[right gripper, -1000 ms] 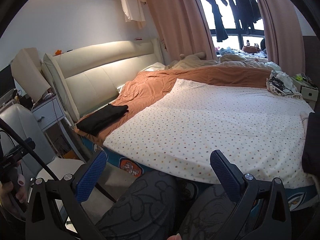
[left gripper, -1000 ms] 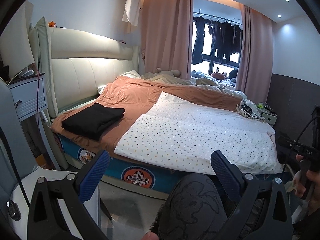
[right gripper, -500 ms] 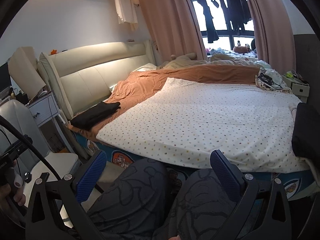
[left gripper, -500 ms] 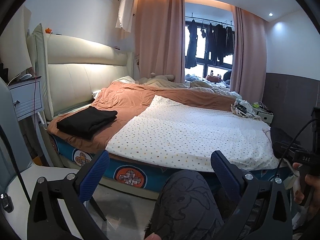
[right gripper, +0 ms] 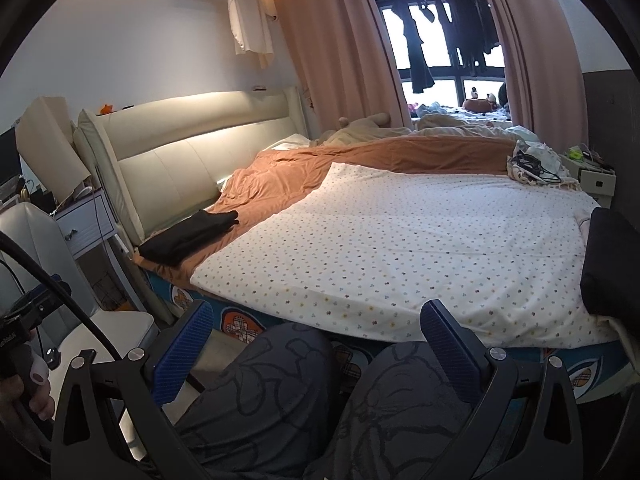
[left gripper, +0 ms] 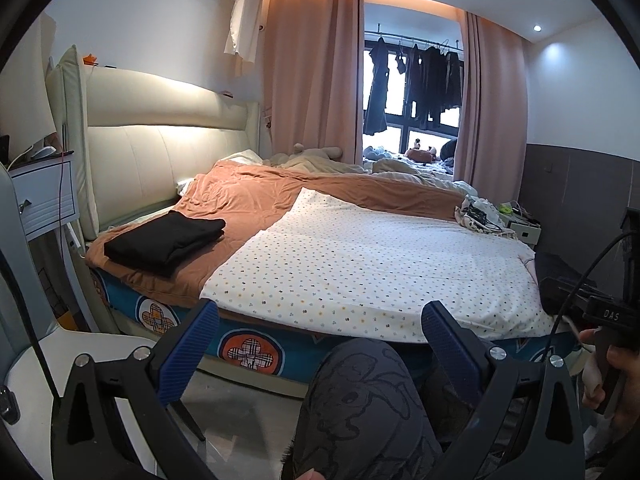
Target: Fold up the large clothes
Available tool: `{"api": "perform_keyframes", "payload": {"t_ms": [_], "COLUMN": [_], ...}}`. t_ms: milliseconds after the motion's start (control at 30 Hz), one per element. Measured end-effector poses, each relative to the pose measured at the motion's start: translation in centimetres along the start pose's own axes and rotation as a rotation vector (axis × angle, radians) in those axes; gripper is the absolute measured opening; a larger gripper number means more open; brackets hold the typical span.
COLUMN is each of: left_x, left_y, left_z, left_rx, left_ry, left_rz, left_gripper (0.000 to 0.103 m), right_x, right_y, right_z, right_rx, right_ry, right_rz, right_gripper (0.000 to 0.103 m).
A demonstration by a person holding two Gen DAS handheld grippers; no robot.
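Low in the frame both claws, the left gripper (left gripper: 320,344) and right gripper (right gripper: 316,340), gape wide and hold nothing, while a folded black garment (left gripper: 164,240) lies middle-left on the bed (left gripper: 256,350) — a careless grab could mess it up.
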State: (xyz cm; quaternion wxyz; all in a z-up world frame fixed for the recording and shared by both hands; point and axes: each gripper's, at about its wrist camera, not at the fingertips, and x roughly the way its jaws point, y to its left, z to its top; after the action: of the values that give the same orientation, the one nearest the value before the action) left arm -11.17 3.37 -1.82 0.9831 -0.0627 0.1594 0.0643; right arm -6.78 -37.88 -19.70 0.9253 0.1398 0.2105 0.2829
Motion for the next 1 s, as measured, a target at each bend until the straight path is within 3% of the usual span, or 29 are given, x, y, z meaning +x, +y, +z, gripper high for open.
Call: {"api": "perform_keyframes", "payload": {"t_ms": [1000], "left_x": [-0.5], "left_y": [0.0], "left_z": [-0.2], "left_rx": [-0.021], "left_ry": [-0.006], "left_rz": [-0.021], "left_gripper": [0.103], "right_x": [-1.3], "right_y": [-1.7], "right_z": [-0.8], "right_rx": [0.029], "right_ry": [-0.036], "right_rz": [-0.035], "right_gripper": [0.103]}}
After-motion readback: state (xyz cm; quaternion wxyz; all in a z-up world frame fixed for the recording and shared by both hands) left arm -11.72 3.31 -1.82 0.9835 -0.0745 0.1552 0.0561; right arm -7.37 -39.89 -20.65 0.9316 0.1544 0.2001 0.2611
